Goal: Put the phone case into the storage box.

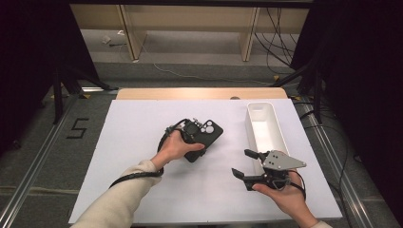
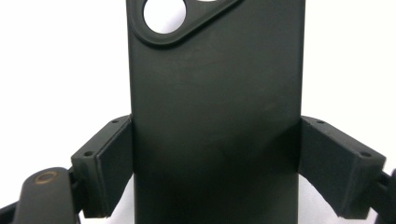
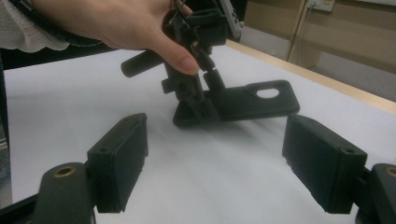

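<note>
Nearest the person, the right tongs point(image 1: 243, 164) are hovering low over the white counter point(image 1: 138, 142), held in the right hand point(image 1: 285, 194), with their jaws standing wide apart and gripping nothing. In the right gripper view the two black pads point(image 3: 119, 158) are framing bare counter, and the case point(image 3: 252, 100) is lying beyond them, well apart from both.

Farther in, near the counter's middle, the left hand point(image 1: 173, 149) is holding the left tongs point(image 1: 202, 142), which are clamping the black phone case point(image 1: 206, 135) by its two long edges. In the left gripper view the pads point(image 2: 112, 158) are pressing against either side of the case point(image 2: 215, 116), whose round camera openings are pointing away from the hand. The case is lying flat on the counter.

To the right and farther back, a white tray point(image 1: 266, 128) is sitting lengthwise by the counter's right edge, just beyond the right tongs.
</note>
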The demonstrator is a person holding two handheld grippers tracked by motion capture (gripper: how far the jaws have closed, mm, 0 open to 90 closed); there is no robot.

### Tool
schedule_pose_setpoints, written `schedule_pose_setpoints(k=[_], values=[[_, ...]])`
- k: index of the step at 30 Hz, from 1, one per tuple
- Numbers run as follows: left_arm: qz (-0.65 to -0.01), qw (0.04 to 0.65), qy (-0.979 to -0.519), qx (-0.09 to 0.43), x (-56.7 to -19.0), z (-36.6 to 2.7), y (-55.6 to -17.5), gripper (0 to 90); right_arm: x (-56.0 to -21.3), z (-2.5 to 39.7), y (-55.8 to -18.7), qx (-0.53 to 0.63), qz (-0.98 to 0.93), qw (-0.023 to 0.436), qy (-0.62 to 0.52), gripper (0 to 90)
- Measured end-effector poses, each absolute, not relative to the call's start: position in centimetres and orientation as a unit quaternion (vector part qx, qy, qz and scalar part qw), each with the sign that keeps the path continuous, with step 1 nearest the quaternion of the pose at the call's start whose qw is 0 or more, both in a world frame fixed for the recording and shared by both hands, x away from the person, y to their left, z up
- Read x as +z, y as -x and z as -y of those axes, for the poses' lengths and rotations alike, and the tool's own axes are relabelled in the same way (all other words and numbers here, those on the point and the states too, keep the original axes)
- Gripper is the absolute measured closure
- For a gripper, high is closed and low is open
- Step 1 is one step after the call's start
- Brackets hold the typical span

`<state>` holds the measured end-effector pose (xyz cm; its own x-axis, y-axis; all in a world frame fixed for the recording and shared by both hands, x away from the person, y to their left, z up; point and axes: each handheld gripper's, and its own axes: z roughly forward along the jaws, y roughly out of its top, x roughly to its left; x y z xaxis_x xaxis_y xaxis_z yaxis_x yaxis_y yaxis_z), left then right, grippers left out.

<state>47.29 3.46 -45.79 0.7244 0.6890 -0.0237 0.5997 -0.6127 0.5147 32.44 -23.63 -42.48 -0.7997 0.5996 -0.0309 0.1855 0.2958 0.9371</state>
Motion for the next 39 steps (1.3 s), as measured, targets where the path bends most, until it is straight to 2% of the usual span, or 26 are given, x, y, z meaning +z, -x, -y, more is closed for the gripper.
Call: schedule_pose_setpoints(k=[31,39], values=[[-0.384,0.461,-0.787,0.141,-43.5,-9.2,-43.1,15.4,-42.5,23.7,-32.5,0.541,-0.776,0.198,-0.257,22.9],[-0.381,0.484,-0.773,0.154,-43.1,-10.1,-41.6,15.4,-42.5,23.7,-32.5,0.541,-0.776,0.197,-0.257,22.9]])
